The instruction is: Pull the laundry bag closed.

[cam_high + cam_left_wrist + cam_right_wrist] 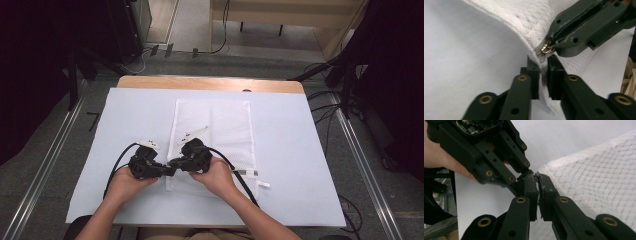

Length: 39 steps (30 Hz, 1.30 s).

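mesh bag flat on the counter, near corner lifted at 6 o'clock, right where both grippers meet | left gripper clamped on the bag's zipper edge | right gripper pinched on the zipper pull, at 1 o'clock from the left one | can't tell what's inside the bag

Grey carpeted floor with metal rails and loose cables — pale wooden furniture beyond, dark corners.
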### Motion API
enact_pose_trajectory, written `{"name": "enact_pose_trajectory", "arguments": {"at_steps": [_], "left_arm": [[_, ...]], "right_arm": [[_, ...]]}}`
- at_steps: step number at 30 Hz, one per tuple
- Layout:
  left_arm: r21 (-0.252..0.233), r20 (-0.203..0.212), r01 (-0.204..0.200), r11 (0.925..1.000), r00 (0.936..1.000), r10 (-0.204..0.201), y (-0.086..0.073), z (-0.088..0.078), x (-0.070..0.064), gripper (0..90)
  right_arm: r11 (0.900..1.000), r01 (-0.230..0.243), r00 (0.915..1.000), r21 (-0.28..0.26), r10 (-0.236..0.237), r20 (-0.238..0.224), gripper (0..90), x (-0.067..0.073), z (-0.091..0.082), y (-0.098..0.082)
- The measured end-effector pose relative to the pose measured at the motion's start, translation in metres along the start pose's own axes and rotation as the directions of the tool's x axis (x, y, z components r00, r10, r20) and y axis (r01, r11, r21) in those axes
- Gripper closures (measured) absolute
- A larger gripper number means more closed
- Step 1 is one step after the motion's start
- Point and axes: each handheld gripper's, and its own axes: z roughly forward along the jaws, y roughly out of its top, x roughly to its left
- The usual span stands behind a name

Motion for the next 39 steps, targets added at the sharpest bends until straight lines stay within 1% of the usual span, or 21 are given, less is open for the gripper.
{"name": "enact_pose_trajectory", "arguments": {"at_steps": [6, 10, 14, 15, 17, 21, 23, 26, 29, 30, 31, 34, 36, 39], "left_arm": [[0.01, -0.002, -0.01, 0.9999, 0.9999, 0.01, -0.0001, 0.0005, -0.001, 87.6], [0.021, 0.001, -0.002, 0.9998, 1.0, 0.002, 0.0, 0.0002, -0.0003, 88.0], [0.03, 0.004, 0.002, 0.9996, 1.0, -0.003, -0.0005, 0.0014, -0.0009, 88.4], [0.034, 0.0, 0.001, 0.9994, 1.0, -0.001, -0.0003, 0.0013, -0.001, 88.4], [0.032, -0.001, -0.003, 0.9995, 1.0, 0.003, -0.0003, 0.0008, -0.001, 88.6], [0.027, -0.004, -0.003, 0.9996, 1.0, 0.003, -0.0006, -0.001, -0.0004, 88.8], [0.023, -0.004, -0.002, 0.9997, 1.0, 0.002, -0.0007, -0.0012, -0.0007, 89.0], [0.026, -0.005, -0.004, 0.9996, 1.0, 0.004, -0.0008, -0.0006, -0.0008, 89.0], [0.029, -0.006, -0.01, 0.9995, 0.9999, 0.01, -0.0006, -0.0006, -0.0016, 89.1], [0.026, -0.005, -0.009, 0.9996, 0.9999, 0.009, -0.0007, -0.0009, -0.0013, 89.1], [0.024, -0.005, -0.01, 0.9997, 0.9999, 0.01, -0.0008, -0.0011, -0.0013, 89.0], [0.024, -0.008, -0.008, 0.9997, 0.9999, 0.008, -0.0007, -0.0014, -0.0012, 89.0], [0.018, -0.007, -0.007, 0.9998, 1.0, 0.007, -0.0007, -0.0023, -0.001, 89.0], [0.018, -0.003, -0.007, 0.9998, 1.0, 0.007, -0.0008, -0.002, -0.0011, 89.0]], "right_arm": [[1.0, 0.017, 0.9999, 0.017, -0.017, -0.003, 87.9, -0.0013, -0.0008, -0.0017], [0.999, 0.027, 0.9996, 0.019, -0.026, -0.008, 87.9, -0.0023, 0.0, -0.0028], [0.998, 0.056, 0.9984, 0.038, -0.056, -0.003, 88.0, -0.0021, 0.001, -0.0041], [0.997, 0.06, 0.9982, 0.042, -0.06, -0.002, 88.1, -0.002, 0.0009, -0.0044], [0.996, 0.074, 0.9972, 0.046, -0.075, 0.003, 88.1, -0.0016, 0.0005, -0.005], [0.995, 0.088, 0.9961, 0.048, -0.088, 0.004, 88.3, -0.0026, -0.0001, -0.0056], [0.993, 0.107, 0.9941, 0.051, -0.108, 0.01, 88.3, -0.0018, -0.0008, -0.0063], [0.993, 0.106, 0.9942, 0.055, -0.107, 0.008, 88.3, -0.0019, -0.0013, -0.0071], [0.995, 0.09, 0.9959, 0.051, -0.09, 0.01, 87.9, -0.0024, -0.0001, -0.0073], [0.995, 0.088, 0.9961, 0.044, -0.088, 0.005, 87.5, -0.0032, 0.0004, -0.0073], [0.996, 0.074, 0.9973, 0.042, -0.074, -0.002, 87.0, -0.0038, 0.001, -0.0073], [0.994, 0.096, 0.9954, 0.045, -0.096, 0.003, 86.3, -0.0035, 0.0017, -0.0076], [0.993, 0.104, 0.9945, 0.058, -0.105, 0.008, 86.0, -0.0031, 0.0023, -0.0078], [0.991, 0.117, 0.9929, 0.059, -0.118, 0.015, 87.8, -0.0016, 0.003, -0.008]]}}
